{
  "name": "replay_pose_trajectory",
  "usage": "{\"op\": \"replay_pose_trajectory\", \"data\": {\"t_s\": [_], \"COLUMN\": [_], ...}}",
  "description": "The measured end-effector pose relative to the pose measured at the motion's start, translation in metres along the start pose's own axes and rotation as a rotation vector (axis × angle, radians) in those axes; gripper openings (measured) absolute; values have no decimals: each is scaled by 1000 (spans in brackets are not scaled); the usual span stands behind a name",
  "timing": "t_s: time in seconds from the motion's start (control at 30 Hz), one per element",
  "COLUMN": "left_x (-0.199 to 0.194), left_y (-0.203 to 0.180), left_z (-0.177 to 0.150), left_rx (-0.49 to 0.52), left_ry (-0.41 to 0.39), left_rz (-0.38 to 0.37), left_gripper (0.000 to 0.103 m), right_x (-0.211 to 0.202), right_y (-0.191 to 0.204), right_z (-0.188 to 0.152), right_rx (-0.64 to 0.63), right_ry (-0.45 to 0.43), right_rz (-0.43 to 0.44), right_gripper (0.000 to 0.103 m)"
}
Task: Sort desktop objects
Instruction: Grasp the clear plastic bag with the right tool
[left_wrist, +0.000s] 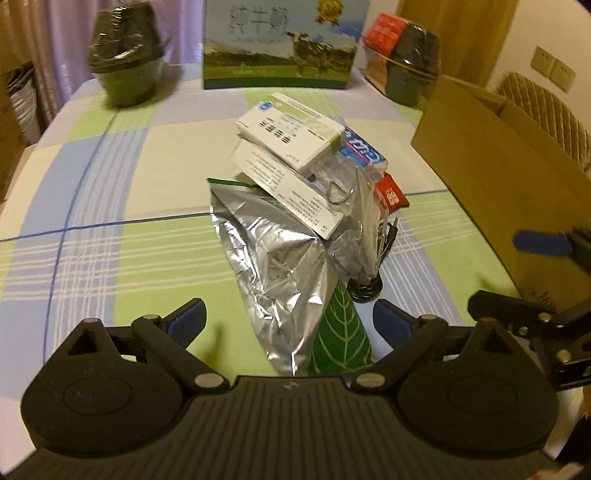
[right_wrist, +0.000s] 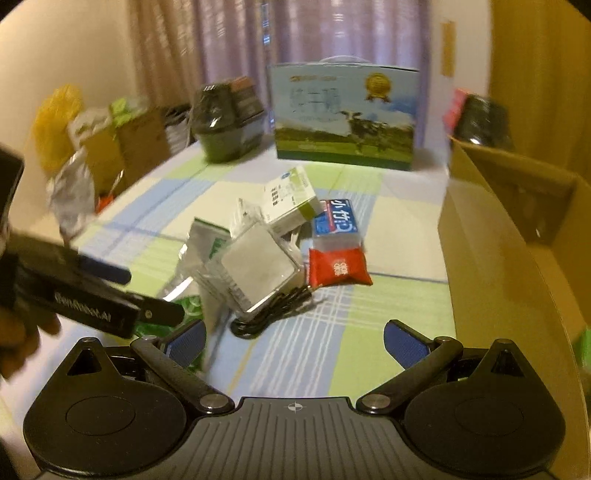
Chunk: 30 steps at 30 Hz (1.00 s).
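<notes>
Both grippers empty, fingers spread: I read the foil pouch as dead ahead of L gripper, long axis running away from it along the tablecloth, w/ R gripper offset right, nearer the black cable, so L looks closer.

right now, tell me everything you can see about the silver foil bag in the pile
The silver foil bag is a crinkled, shiny metallic pouch with green printed parts, one bearing a white leaf pattern at its near end. It lies flat on the checked tablecloth at the near side of the pile. A white printed box rests on its far end, and a clear plastic packet lies against its right side. It sits in front of the open fingers of the left gripper, untouched.
</notes>
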<state>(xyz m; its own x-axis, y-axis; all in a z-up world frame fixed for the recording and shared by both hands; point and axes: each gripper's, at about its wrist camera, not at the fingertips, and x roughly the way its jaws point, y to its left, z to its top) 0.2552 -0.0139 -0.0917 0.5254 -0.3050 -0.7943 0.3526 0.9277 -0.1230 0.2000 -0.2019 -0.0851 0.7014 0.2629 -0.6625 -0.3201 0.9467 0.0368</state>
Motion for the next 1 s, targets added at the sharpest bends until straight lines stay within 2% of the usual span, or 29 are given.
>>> {"op": "replay_pose_trajectory", "data": {"t_s": [0.27,0.4,0.53,0.7,0.77,0.9,1.0], "left_x": [31,35,28,16,12,11,13], "left_y": [10,10,14,32,37,43,44], "left_z": [5,7,6,7,8,9,8], "left_rx": [-39,-49,-33,-4,8,11,3], "left_ry": [47,51,45,52,56,60,52], "left_rz": [-50,-81,-64,10,31,45,44], "left_gripper": [84,67,53,53,54,64,68], "right_x": [30,45,57,75,84,102,113], "right_y": [5,14,22,31,35,40,40], "right_z": [-1,5,12,17,19,23,26], "right_rx": [-162,-259,-358,-468,-509,-566,-563], "right_ry": [13,9,-3,-4,-2,21,47], "right_rz": [39,58,73,84,87,88,95], "right_gripper": [100,100,99,95,90,87,84]}}
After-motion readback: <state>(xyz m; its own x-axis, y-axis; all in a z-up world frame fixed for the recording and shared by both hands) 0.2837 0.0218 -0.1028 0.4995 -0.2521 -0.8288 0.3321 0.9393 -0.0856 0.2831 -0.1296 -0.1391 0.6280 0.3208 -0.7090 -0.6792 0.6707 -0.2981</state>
